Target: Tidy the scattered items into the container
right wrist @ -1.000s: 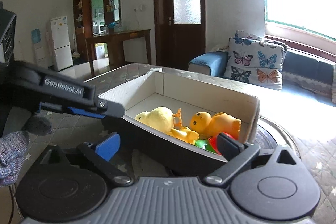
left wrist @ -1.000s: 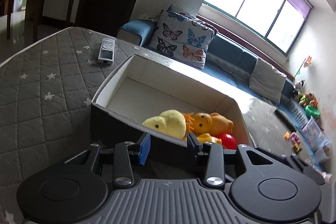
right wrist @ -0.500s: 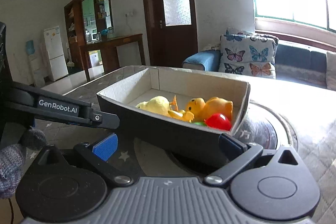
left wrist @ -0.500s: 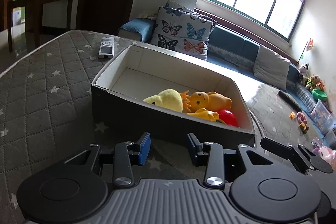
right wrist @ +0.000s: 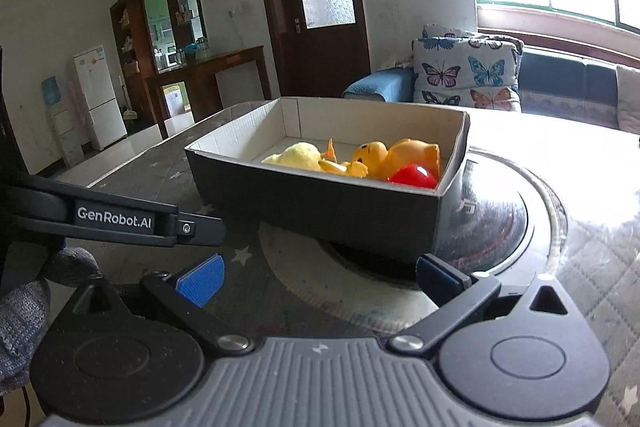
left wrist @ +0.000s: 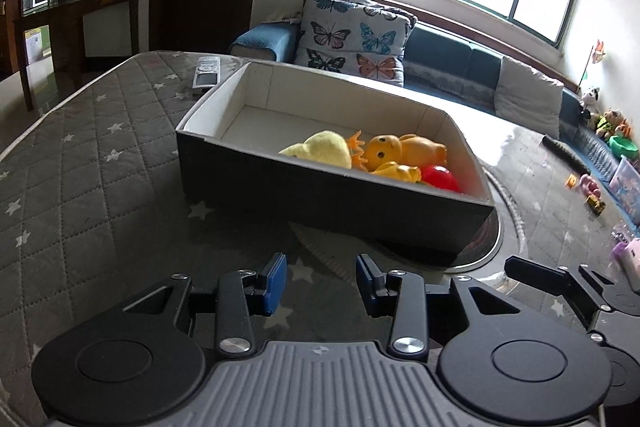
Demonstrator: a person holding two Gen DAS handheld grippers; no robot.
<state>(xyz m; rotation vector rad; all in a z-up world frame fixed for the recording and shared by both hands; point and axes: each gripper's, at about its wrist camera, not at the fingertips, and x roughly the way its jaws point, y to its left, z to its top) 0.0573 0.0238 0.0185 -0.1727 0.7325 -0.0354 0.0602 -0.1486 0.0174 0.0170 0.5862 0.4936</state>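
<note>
A dark cardboard box [left wrist: 320, 199] with a white inside stands on the quilted table cover [left wrist: 92, 179]. In it lie a yellow plush duck [left wrist: 320, 153], an orange rubber toy [left wrist: 404, 151], a small yellow toy [left wrist: 394, 171] and a red ball [left wrist: 440, 179]. The box [right wrist: 320, 203] also shows in the right wrist view with the plush [right wrist: 294, 157], orange toy [right wrist: 400, 157] and red ball [right wrist: 412, 177]. My left gripper [left wrist: 321, 281] is open and empty, short of the box. My right gripper [right wrist: 320, 277] is wide open and empty, also short of it.
A grey remote [left wrist: 206, 75] lies on the cover beyond the box's far left corner. A round glass turntable [right wrist: 532, 227] sits under the box's right end. A sofa with butterfly cushions [left wrist: 352, 43] stands behind. The left gripper's arm [right wrist: 116, 221] crosses the right view's left side.
Both grippers have drawn back from the box, which now stands farther off and lower in both views. Both stay open and empty.
</note>
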